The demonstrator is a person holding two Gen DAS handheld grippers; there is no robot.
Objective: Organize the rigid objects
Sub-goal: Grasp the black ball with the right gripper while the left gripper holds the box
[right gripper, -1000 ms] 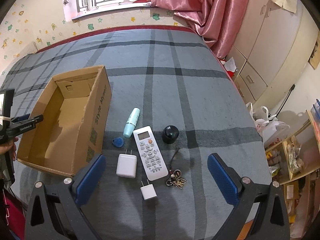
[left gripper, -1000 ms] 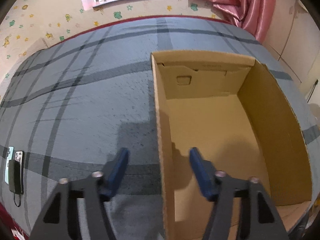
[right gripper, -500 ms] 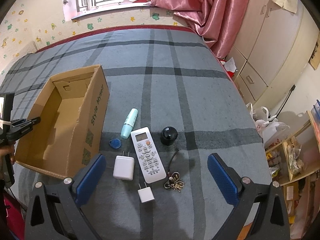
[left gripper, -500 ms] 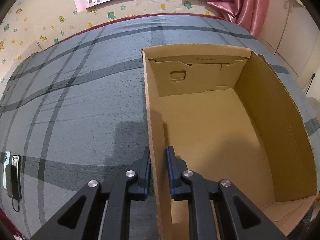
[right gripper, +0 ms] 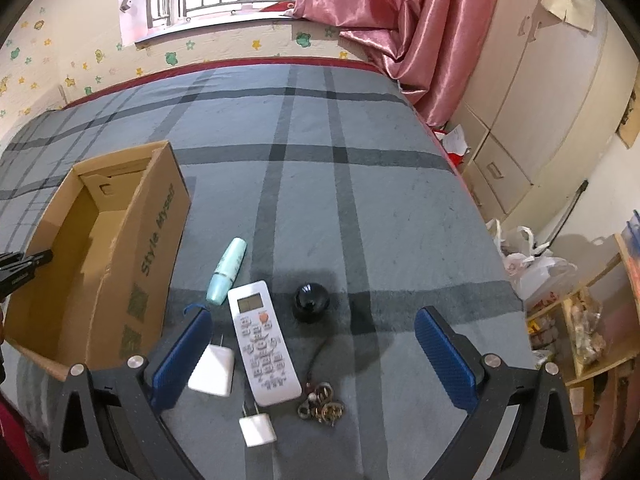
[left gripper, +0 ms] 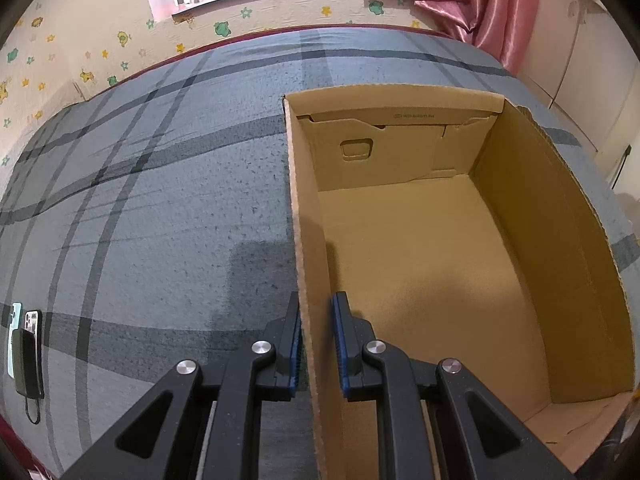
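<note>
Cardboard box (left gripper: 440,264) sits open on the grey plaid bed (left gripper: 160,220), nothing inside. Our left gripper (left gripper: 316,340) is clamped on the box's left wall, one pad each side. Our right gripper (right gripper: 312,356) hangs w/ jaws wide apart, nothing between the pads, above the remote (right gripper: 262,338). Near it: big white charger (right gripper: 212,372), small charger (right gripper: 258,430), mint tube (right gripper: 226,270), black dome (right gripper: 311,300), keys (right gripper: 320,402), all right of the box.
</note>
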